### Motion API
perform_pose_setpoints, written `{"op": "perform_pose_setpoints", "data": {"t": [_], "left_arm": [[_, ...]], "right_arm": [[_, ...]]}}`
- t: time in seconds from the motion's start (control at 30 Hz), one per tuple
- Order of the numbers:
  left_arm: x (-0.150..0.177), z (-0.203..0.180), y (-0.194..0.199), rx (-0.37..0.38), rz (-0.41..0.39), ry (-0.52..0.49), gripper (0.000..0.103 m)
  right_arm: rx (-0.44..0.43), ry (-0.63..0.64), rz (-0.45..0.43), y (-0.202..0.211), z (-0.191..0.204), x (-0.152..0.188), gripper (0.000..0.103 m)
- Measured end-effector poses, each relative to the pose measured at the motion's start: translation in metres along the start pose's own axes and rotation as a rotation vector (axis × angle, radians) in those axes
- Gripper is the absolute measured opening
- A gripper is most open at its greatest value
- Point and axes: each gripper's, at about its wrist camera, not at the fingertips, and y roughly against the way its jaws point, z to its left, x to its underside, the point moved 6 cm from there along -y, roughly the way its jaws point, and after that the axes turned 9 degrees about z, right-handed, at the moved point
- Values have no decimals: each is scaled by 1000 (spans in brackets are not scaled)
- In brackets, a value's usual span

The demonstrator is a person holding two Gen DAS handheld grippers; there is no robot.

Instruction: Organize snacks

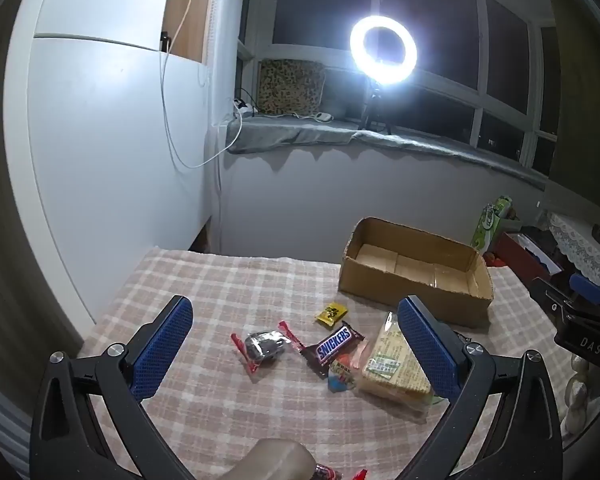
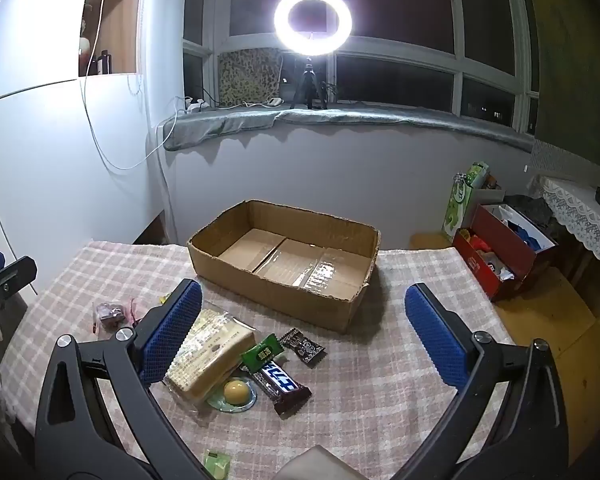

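Snacks loose on the checked cloth, in front of an open cardboard box (image 2: 284, 264).

The box is shallow, brown and empty. Near it lie a Snickers bar (image 1: 332, 347), a small yellow packet (image 1: 331, 313), a red-ended clear wrapper (image 1: 265, 346), a large pale cracker pack (image 2: 210, 354), a green packet (image 2: 262, 356), a dark bar (image 2: 282, 387) and a jelly cup (image 2: 235, 393).
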Motion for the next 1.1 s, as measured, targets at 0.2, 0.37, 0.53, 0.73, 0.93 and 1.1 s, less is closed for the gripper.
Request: {"op": "perform_pose_setpoints", "data": {"t": [0.2, 0.37, 0.53, 0.73, 0.93, 1.1], "left_arm": [[0, 0, -1, -12, 15, -9, 102], [3, 2, 2, -5, 17, -12, 102], [3, 3, -1, -9, 20, -7, 102], [2, 4, -1, -1, 19, -8, 102], [0, 1, 0, -1, 15, -14, 102], [1, -2, 1, 1, 15, -18, 102]], "right_arm": [[4, 5, -3, 1, 2, 0, 103], [-8, 1, 6, 1, 0, -2, 103], [-10, 6, 0, 3, 4, -3, 103], [-8, 5, -3, 4, 4, -3, 103], [-7, 7, -2, 4, 3, -3, 103], [-9, 2, 0, 4, 3, -4, 103]]}}
